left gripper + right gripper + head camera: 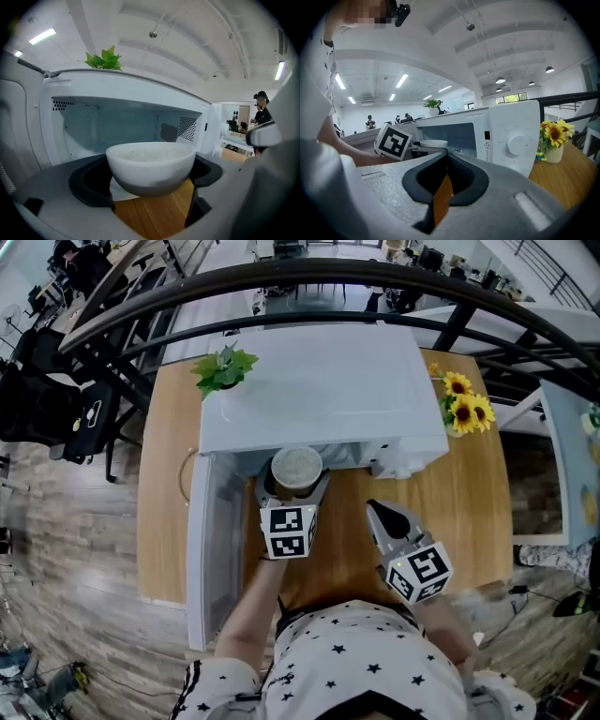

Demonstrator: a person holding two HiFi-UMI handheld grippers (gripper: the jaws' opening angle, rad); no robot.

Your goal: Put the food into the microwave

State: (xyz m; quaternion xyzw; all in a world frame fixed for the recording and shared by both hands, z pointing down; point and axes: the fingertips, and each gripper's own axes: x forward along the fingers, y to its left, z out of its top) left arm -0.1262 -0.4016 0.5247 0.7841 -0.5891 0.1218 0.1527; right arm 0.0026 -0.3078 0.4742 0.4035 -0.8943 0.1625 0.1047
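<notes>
A white bowl of rice (296, 468) hangs in front of the open mouth of the white microwave (319, 390), held just above the wooden table (469, 512). My left gripper (294, 486) is shut on the bowl (151, 164), one black pad on each side. The empty cavity (117, 126) lies straight ahead of it. The microwave door (211, 549) stands swung out to the left. My right gripper (378, 510) hovers over the table to the right of the left one, shut with nothing in it (443, 187). From there the bowl (432, 143) shows at the opening.
A small green plant (225, 368) stands on the microwave's top at the back left. A vase of sunflowers (466, 409) sits on the table right of the microwave, near its dial panel (518, 145). Black railings run behind the table.
</notes>
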